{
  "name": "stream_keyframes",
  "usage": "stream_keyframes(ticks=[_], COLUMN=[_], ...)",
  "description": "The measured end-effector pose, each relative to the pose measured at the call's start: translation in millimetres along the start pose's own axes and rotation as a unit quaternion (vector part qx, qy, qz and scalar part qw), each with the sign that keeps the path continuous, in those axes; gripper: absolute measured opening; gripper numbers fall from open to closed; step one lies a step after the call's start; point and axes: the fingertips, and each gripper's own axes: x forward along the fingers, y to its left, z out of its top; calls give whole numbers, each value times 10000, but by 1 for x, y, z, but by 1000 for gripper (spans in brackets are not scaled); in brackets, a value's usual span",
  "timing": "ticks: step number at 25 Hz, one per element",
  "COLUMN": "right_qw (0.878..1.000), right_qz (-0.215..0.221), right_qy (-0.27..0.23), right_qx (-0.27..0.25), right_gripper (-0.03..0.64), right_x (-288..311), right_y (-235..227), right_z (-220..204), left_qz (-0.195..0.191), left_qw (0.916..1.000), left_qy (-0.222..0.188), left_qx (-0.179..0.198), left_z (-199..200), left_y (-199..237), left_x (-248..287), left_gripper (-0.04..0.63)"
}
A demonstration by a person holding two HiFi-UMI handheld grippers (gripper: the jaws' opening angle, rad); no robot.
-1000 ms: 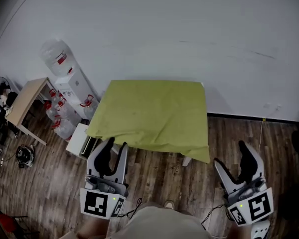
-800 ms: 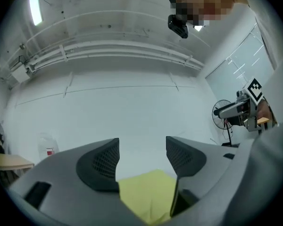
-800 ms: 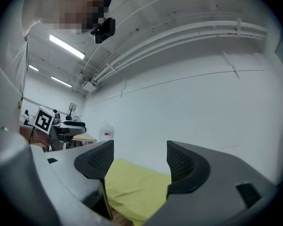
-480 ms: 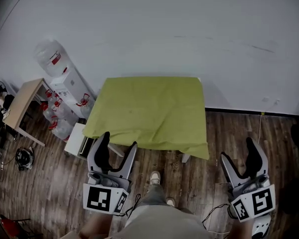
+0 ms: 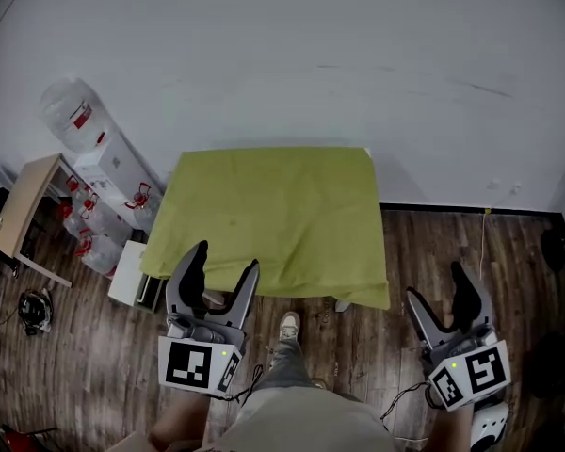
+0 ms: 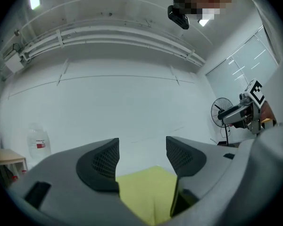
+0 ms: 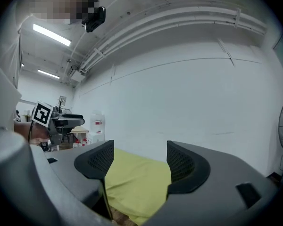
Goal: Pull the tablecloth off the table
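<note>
Stepping in closer now, left gripper (image 5: 224, 260) and right gripper (image 5: 438, 285) both freshly sprung wide and empty, tablecloth (image 5: 273, 215) still draped over the table (image 5: 343, 305), untouched, so the grab looks next.

- Plain white wall (image 5: 339, 55), with a dark skirting along its foot.
- Dark wood-plank floor (image 5: 85, 347).
- Pale wooden side table (image 5: 19, 205) at far left, with a water dispenser (image 5: 99, 163) near it.
- Standing fan (image 6: 221, 113) by the window (image 6: 247, 62).
- Ceiling strip lights (image 7: 51, 35) lit.
</note>
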Motion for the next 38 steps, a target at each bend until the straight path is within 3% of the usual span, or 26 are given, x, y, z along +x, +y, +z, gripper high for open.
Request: stream_keyframes(ticks=[9,17,20,24,28,34,38], right_qw=[9987,9937,9911,9853,9776,9719,9654], right_qz=[-188,-590,-809,-1104,-1242,-1231,-1129], right_qy=[410,794,922,1087,1536,1963,2247], right_qx=[249,520,515,714,722,411,691], right_gripper=[354,354,354,354,354,354,354], right_x=[116,237,278,323,362,404,427], right_y=[-26,-59,-73,-90,-104,-113,-121], right_z=[-26,-58,-75,-101,-140,-183,-220], left_qz=[-458,-1089,-1368,-1679,-1981,-2549,-2509], left_qw=[9975,9896,9823,9727,9613,9261,9209], left_qy=[519,855,1136,1489,1754,2466,2701], left_qx=[-163,-395,-595,-597,-768,-1285,-1271], left_z=[-62,-126,-164,-213,-253,-319,-346], left_y=[46,78,83,81,74,55,53], left_x=[106,226,269,316,353,382,400], left_gripper=[315,321,324,324,324,325,325])
